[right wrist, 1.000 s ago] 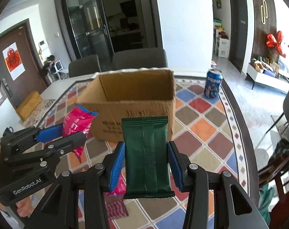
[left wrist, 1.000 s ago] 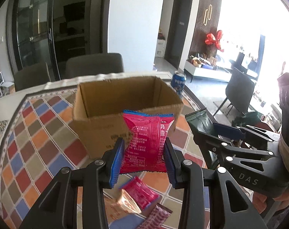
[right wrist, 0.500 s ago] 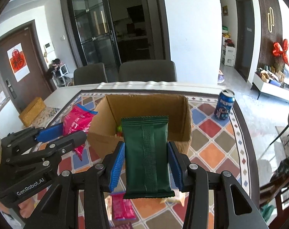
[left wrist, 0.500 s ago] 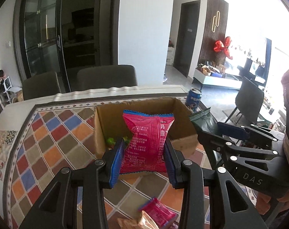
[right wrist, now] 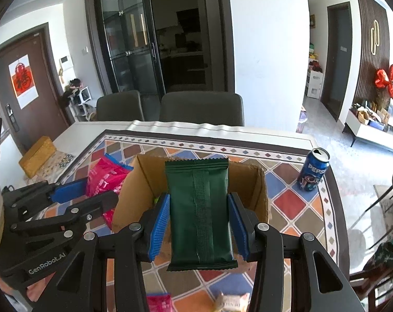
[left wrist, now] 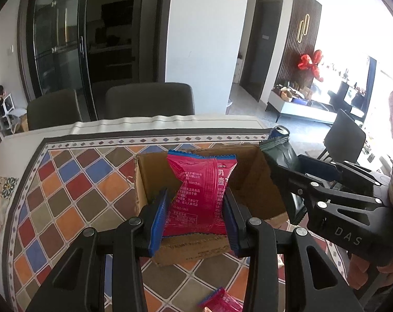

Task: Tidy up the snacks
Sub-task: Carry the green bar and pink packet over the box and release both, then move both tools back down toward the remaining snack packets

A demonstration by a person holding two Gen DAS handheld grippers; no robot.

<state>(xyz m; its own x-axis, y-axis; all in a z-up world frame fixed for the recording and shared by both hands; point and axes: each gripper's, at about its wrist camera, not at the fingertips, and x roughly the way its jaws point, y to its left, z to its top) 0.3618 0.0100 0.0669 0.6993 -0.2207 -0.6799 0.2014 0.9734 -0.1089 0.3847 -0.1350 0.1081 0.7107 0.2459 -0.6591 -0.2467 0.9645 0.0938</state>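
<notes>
The pink snack packet stands upright between the left gripper's ribbed blue pads, over the open cardboard box at 12 o'clock. The right gripper pinches a glossy green packet with crimped ends above the same box. A Pepsi can stands at 2 o'clock on the diamond-patterned tablecloth.
</notes>
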